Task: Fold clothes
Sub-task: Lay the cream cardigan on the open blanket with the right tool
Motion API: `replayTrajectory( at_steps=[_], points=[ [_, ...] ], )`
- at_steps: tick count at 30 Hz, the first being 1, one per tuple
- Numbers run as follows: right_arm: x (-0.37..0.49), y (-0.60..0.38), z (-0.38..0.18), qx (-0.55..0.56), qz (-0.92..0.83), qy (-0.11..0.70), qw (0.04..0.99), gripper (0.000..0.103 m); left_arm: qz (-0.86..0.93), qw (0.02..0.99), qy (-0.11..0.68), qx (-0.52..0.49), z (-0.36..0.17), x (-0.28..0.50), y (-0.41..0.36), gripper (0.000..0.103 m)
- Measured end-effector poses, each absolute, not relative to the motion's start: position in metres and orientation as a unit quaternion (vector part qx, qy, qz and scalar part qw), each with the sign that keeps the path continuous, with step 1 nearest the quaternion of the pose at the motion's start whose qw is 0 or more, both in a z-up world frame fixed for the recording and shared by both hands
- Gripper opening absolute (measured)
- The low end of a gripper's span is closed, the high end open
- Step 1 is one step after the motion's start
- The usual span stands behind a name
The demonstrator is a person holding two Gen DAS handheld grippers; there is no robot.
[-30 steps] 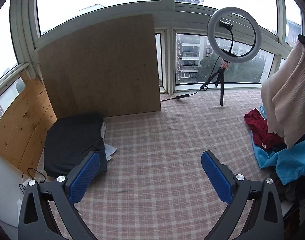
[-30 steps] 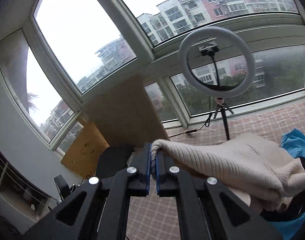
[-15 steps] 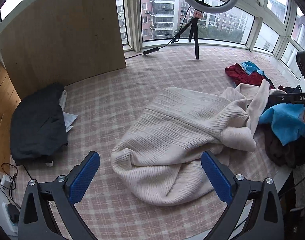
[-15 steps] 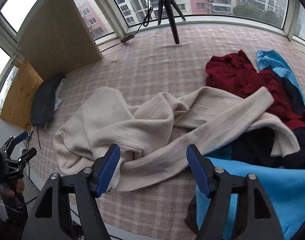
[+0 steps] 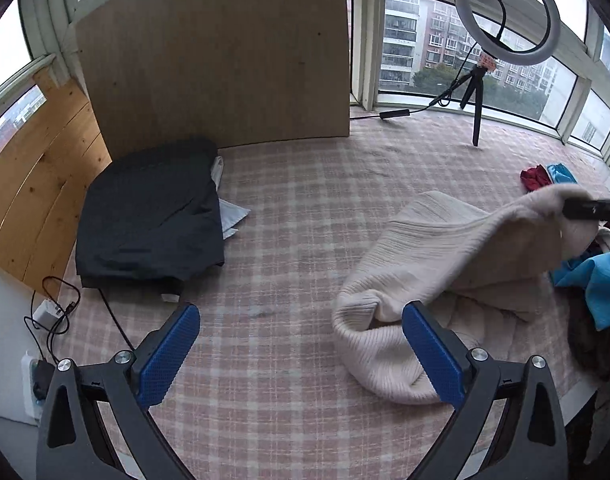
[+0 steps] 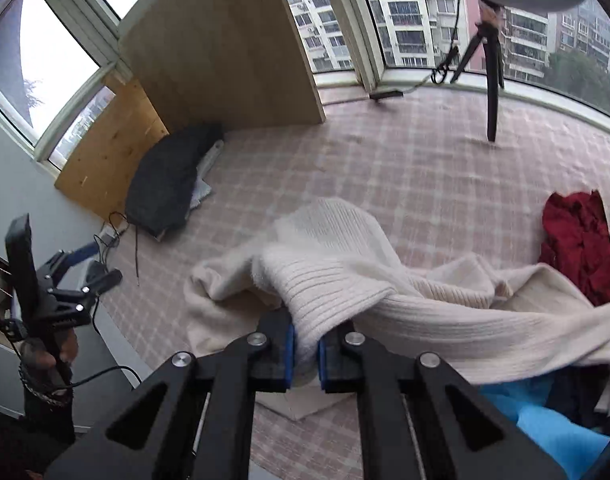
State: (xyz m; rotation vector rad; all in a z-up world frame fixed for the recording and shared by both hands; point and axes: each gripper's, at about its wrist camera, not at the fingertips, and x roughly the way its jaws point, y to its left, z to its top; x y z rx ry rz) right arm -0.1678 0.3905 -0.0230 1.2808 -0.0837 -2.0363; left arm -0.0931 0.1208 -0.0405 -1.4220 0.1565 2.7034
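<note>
**Sweater pinched on the right**

Your left gripper [image 5: 301,354] hangs wide open and empty over the checked cloth [image 5: 297,208]. Right of it lies the cream sweater [image 5: 445,252], one edge clamped in your right gripper [image 6: 303,354].

Both tongs are black angular frames with silver screws and blue textured pads: left tongs [image 5: 301,350], right tongs [image 6: 305,354]. A dark beaded bracelet [image 6: 45,390] circles the wrist.

home, glazed bay-window room | plaid-covered platform [image 5: 305,208] | clothes pile [image 6: 577,232] | ring light [image 5: 507,12] | apartment blocks outside
</note>
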Motion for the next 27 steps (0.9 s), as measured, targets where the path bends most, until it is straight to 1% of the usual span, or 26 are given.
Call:
replayTrajectory(
  at_steps=[3, 4, 5, 6, 7, 8, 9, 10, 11, 13, 14, 15, 18, 20, 21, 23, 25, 27],
  points=[
    [-0.179, 0.359, 0.05, 0.433, -0.801, -0.049, 0.409, 0.008, 0.893, 0.014, 0.035, -0.449, -0.03, -0.083, 0.091, 0.102],
    [-0.178, 0.332, 0.06, 0.429, -0.789, -0.065, 0.435, 0.008, 0.895, 0.004, 0.03, -0.445, -0.027, -0.079, 0.081, 0.102],
    [-0.177, 0.296, 0.058, 0.447, -0.76, -0.073, 0.467, 0.013, 0.897, -0.005, 0.025, -0.442, -0.024, -0.075, 0.07, 0.102],
    [-0.176, 0.261, 0.052, 0.47, -0.724, -0.077, 0.499, 0.022, 0.898, -0.015, 0.02, -0.439, -0.021, -0.071, 0.059, 0.102],
    [-0.178, 0.228, 0.042, 0.5, -0.69, -0.055, 0.52, 0.029, 0.898, -0.023, 0.017, -0.439, -0.02, -0.068, 0.05, 0.102],
    [-0.18, 0.209, 0.032, 0.528, -0.676, -0.021, 0.512, 0.033, 0.896, -0.03, 0.015, -0.442, -0.021, -0.066, 0.042, 0.102],
    [-0.181, 0.196, 0.021, 0.553, -0.671, 0.012, 0.494, 0.033, 0.895, -0.037, 0.013, -0.445, -0.021, -0.065, 0.034, 0.102],
    [-0.184, 0.195, 0.014, 0.564, -0.673, 0.021, 0.478, 0.033, 0.893, -0.041, 0.01, -0.448, -0.022, -0.064, 0.027, 0.102],
    [-0.186, 0.209, 0.01, 0.561, -0.678, 0.005, 0.474, 0.033, 0.891, -0.038, 0.008, -0.452, -0.024, -0.063, 0.023, 0.102],
    [-0.19, 0.247, 0.001, 0.546, -0.696, -0.031, 0.466, 0.038, 0.886, -0.025, 0.007, -0.463, -0.032, -0.066, 0.025, 0.102],
    [-0.192, 0.268, -0.008, 0.539, -0.712, -0.035, 0.447, 0.049, 0.884, -0.013, 0.008, -0.468, -0.037, -0.069, 0.029, 0.102],
    [-0.193, 0.289, -0.019, 0.534, -0.734, -0.033, 0.418, 0.056, 0.882, 0.001, 0.009, -0.472, -0.041, -0.074, 0.036, 0.102],
    [-0.197, 0.349, -0.07, 0.544, -0.78, 0.0, 0.309, 0.056, 0.868, 0.054, 0.016, -0.494, -0.06, -0.092, 0.069, 0.102],
    [-0.196, 0.385, -0.109, 0.569, -0.782, 0.017, 0.254, 0.056, 0.857, 0.095, 0.043, -0.505, -0.075, -0.103, 0.099, 0.102],
    [-0.194, 0.4, -0.126, 0.581, -0.778, 0.015, 0.241, 0.056, 0.852, 0.112, 0.057, -0.509, -0.082, -0.108, 0.115, 0.102],
    [-0.188, 0.428, -0.154, 0.604, -0.763, -0.016, 0.229, 0.056, 0.838, 0.145, 0.08, -0.519, -0.099, -0.119, 0.147, 0.102],
    [-0.179, 0.447, -0.176, 0.616, -0.756, -0.049, 0.217, 0.056, 0.826, 0.173, 0.108, -0.525, -0.116, -0.13, 0.179, 0.102],
    [-0.173, 0.45, -0.189, 0.62, -0.751, -0.063, 0.219, 0.056, 0.815, 0.192, 0.151, -0.526, -0.136, -0.139, 0.21, 0.102]
  ],
)
